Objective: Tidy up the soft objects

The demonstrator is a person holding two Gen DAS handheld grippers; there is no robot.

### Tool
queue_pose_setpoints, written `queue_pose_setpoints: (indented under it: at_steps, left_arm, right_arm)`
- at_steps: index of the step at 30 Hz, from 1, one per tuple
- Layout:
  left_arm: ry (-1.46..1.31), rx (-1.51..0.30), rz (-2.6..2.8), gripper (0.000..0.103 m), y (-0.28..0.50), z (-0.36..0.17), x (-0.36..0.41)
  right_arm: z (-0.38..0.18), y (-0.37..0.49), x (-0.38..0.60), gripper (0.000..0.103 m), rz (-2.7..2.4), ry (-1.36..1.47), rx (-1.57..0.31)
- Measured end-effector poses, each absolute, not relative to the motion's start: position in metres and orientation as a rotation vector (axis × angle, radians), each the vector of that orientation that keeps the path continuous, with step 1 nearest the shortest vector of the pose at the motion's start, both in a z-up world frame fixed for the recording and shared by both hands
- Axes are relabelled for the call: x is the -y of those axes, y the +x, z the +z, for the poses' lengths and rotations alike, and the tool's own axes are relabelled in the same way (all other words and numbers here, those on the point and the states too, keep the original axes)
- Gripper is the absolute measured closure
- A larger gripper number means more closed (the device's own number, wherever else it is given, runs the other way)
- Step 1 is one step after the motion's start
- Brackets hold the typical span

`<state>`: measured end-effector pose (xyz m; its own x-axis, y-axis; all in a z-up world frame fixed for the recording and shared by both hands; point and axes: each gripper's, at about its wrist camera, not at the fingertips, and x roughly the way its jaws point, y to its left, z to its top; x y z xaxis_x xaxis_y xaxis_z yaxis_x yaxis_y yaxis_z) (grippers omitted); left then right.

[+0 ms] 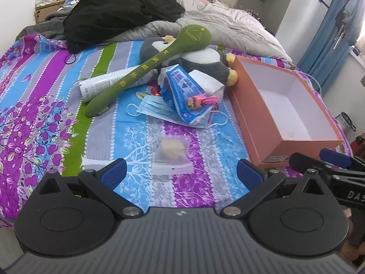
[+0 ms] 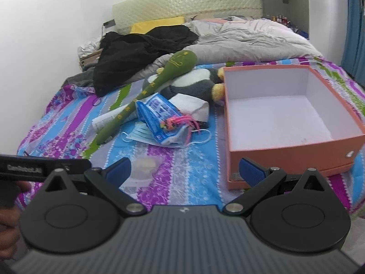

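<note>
A pile lies mid-bed: a grey and white penguin plush (image 1: 205, 61) (image 2: 194, 84), a long green plush stick (image 1: 146, 68) (image 2: 148, 91) leaning across it, a blue tissue pack (image 1: 182, 91) (image 2: 157, 114), a blue face mask (image 1: 152, 107) (image 2: 136, 137) and a white tube (image 1: 102, 86). An open orange box (image 1: 269, 118) (image 2: 285, 155), white inside and holding nothing, sits to the right. A small clear packet (image 1: 172, 155) (image 2: 143, 169) lies just ahead of my left gripper (image 1: 181, 173), which is open. My right gripper (image 2: 184, 171) is open too, near the box's front corner.
A black garment (image 1: 114, 16) (image 2: 141, 54) and a rumpled grey duvet (image 1: 228, 25) (image 2: 251, 38) cover the far half of the bed. The striped floral sheet (image 1: 45, 114) (image 2: 194, 182) is bare in front. Blue curtains (image 1: 330, 34) hang at the right.
</note>
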<state>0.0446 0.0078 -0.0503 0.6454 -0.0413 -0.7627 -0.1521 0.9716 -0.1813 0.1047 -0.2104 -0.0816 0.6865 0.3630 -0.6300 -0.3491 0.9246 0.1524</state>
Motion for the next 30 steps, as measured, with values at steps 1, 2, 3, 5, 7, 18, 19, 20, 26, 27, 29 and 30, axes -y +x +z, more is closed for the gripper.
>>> queue_pose_setpoints:
  at_steps: [1,2,3,5,7,18,19,20,26,27,29,30]
  left_arm:
    - [-0.237,-0.868,0.061,0.000,0.048,-0.053,-0.009]
    - [-0.237,-0.875,0.057,0.000,0.052,-0.057,-0.011]
    - [-0.241,-0.880,0.054,0.000,0.057,-0.061,-0.013]
    - [-0.249,-0.888,0.057,0.000,0.066,-0.070,-0.017]
    - [-0.246,-0.896,0.059,0.000,0.074,-0.080,-0.021]
    - [-0.295,-0.913,0.053,0.001,0.101,-0.123,-0.040]
    - [-0.296,-0.915,0.055,0.001,0.103,-0.125,-0.040]
    - [-0.299,-0.917,0.055,0.002,0.105,-0.127,-0.042]
    - [-0.319,-0.944,0.041,0.009,0.116,-0.144,-0.049]
    - [-0.332,-0.950,0.034,0.010,0.118,-0.147,-0.050]
    - [-0.348,-0.953,0.030,0.011,0.122,-0.153,-0.052]
    - [-0.353,-0.953,0.028,0.011,0.124,-0.155,-0.052]
  right_arm:
    - [-0.083,0.107,0.208,0.000,0.398,0.012,-0.705]
    - [-0.084,0.109,0.203,0.000,0.396,-0.024,-0.689]
    - [-0.086,0.109,0.199,0.000,0.394,-0.052,-0.672]
    - [-0.089,0.115,0.196,0.000,0.411,-0.041,-0.667]
    - [-0.093,0.123,0.193,0.000,0.440,-0.017,-0.676]
    - [-0.104,0.152,0.173,0.003,0.478,0.003,-0.653]
    - [-0.105,0.155,0.171,0.003,0.481,0.006,-0.655]
    - [-0.106,0.157,0.168,0.003,0.483,0.008,-0.652]
    - [-0.117,0.176,0.152,0.026,0.487,0.008,-0.670]
    - [-0.119,0.179,0.150,0.026,0.488,0.010,-0.670]
    - [-0.122,0.185,0.146,0.026,0.507,0.019,-0.671]
    - [-0.124,0.188,0.144,0.026,0.524,0.032,-0.670]
